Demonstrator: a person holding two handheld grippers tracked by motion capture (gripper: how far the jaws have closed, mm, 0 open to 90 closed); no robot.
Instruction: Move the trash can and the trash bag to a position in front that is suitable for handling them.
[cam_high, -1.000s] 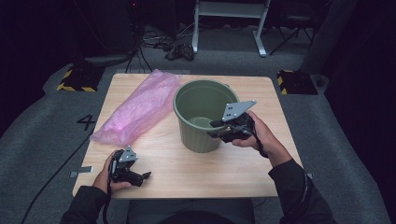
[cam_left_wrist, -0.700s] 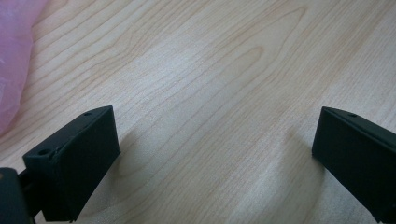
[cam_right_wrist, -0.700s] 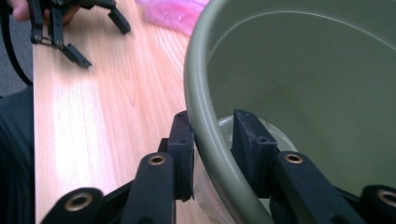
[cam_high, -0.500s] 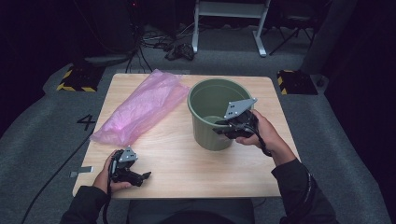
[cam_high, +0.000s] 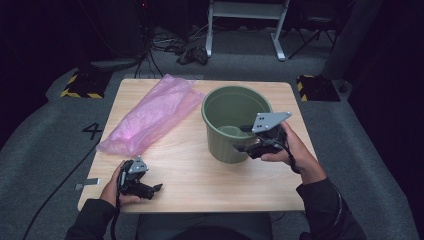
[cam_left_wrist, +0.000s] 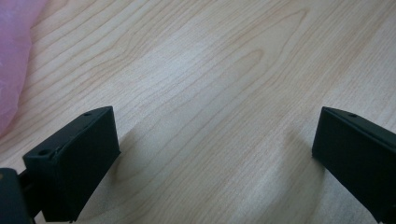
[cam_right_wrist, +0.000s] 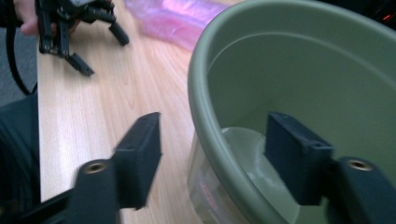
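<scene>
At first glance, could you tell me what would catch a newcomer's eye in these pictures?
The green bucket stands right of centre on the wooden table, with the right gripper astride its near rim, jaws just opened, one inside and one outside. A pink plastic bag lies flat to its left.

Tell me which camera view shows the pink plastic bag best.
The high view: the pink plastic bag lies whole on the table's left side. The left gripper view catches a pink edge at its left border; the right gripper view shows a blurred strip beyond the bucket.
</scene>
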